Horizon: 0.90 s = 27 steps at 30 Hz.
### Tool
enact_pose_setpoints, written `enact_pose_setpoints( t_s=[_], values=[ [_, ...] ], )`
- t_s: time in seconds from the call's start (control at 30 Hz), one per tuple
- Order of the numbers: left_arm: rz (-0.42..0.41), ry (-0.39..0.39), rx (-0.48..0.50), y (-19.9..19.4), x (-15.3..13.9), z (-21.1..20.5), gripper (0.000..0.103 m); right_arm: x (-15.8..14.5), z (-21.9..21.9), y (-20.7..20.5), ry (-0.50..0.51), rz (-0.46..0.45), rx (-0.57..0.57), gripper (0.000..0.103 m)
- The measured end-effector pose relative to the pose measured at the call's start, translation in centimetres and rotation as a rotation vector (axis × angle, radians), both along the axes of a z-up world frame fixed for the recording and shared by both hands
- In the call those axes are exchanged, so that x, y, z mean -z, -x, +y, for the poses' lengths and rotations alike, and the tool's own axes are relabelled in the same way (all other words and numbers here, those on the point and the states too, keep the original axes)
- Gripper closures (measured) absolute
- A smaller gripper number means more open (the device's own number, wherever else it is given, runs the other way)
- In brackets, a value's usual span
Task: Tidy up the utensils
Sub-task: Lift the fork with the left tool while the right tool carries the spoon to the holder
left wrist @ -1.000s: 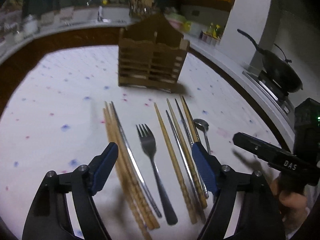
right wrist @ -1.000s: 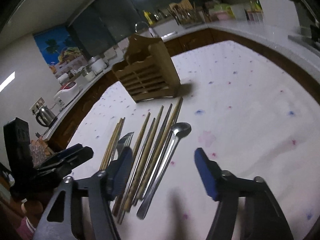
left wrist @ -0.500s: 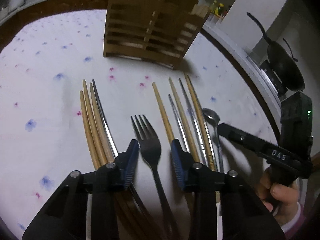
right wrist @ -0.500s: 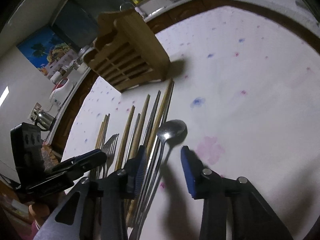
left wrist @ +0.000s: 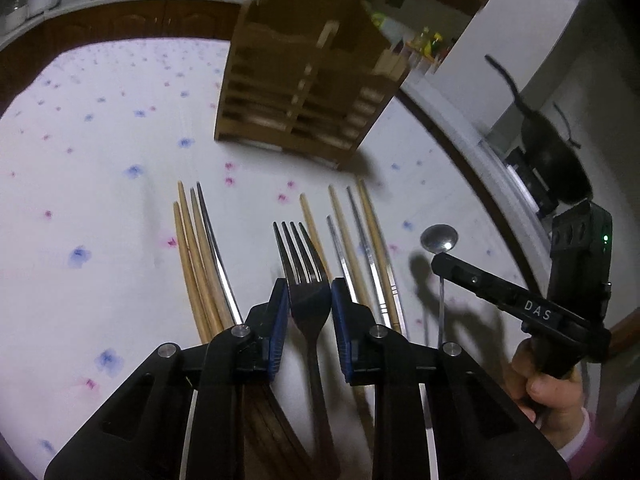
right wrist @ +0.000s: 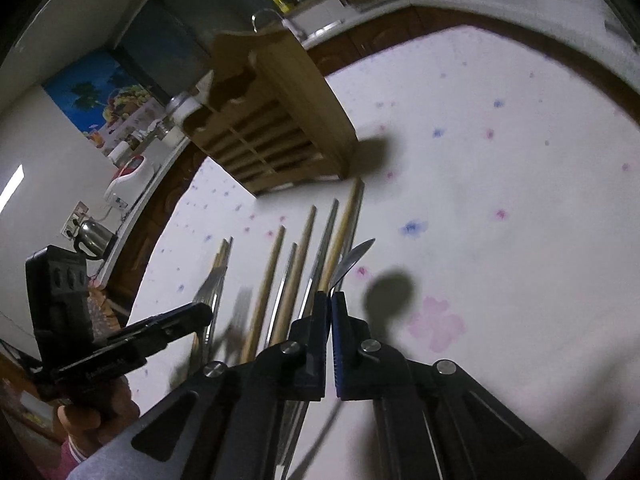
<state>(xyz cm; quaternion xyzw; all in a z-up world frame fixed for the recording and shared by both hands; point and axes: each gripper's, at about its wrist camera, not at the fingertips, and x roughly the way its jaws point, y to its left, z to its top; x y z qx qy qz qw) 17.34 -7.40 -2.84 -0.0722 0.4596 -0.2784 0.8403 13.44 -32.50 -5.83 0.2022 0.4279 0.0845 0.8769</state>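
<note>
A dark metal fork (left wrist: 299,248) lies tines-forward on the flowered tablecloth (left wrist: 100,168). My left gripper (left wrist: 309,282) has its closing jaws around the fork's head, with the blue pads (left wrist: 280,320) against both edges. My right gripper (right wrist: 331,296) is shut on the spoon (right wrist: 354,258). The spoon's bowl tilts up above its own shadow. In the left wrist view the right gripper (left wrist: 438,260) sits just behind the spoon (left wrist: 439,237). Wooden and metal chopsticks (left wrist: 196,248) lie in two groups beside the fork. A slatted wooden holder (left wrist: 304,92) stands behind them.
A black wok (left wrist: 556,160) sits on the stove beyond the table's right edge. A kettle (right wrist: 94,236) and other appliances stand on the counter to the left. A person's hand (left wrist: 548,384) grips the right tool. Bare cloth (right wrist: 500,240) stretches right of the spoon.
Both grippers came forward and down over the utensils and their jaws closed. The left one closed around the fork. The right one took the spoon and tipped its bowl off the cloth.
</note>
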Motion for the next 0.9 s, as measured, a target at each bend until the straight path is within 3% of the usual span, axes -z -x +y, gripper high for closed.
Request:
enact_pose_setpoints(
  t_s=[0.3,0.33,0.4,0.9],
  values=[
    [-0.119,0.074,-0.042,2.5,-5.1,1.7,0.086,-5.8,-0.1,1.8,0.027,-0.142,0.008,0.101],
    [-0.131,0.083,-0.048,2.7,-5.6,2.0,0.096,-6.5,-0.1,1.9,0.029,-0.159,0.009,0.101],
    [-0.145,0.097,-0.063,2.8,-6.6,2.5,0.101,-7.8,0.0,2.0,0.039,-0.196,0.006,0.101],
    [-0.248,0.120,-0.114,1.4,-10.5,4.4,0.101,-12.6,1.1,0.7,0.070,-0.357,0.000,0.101]
  ],
)
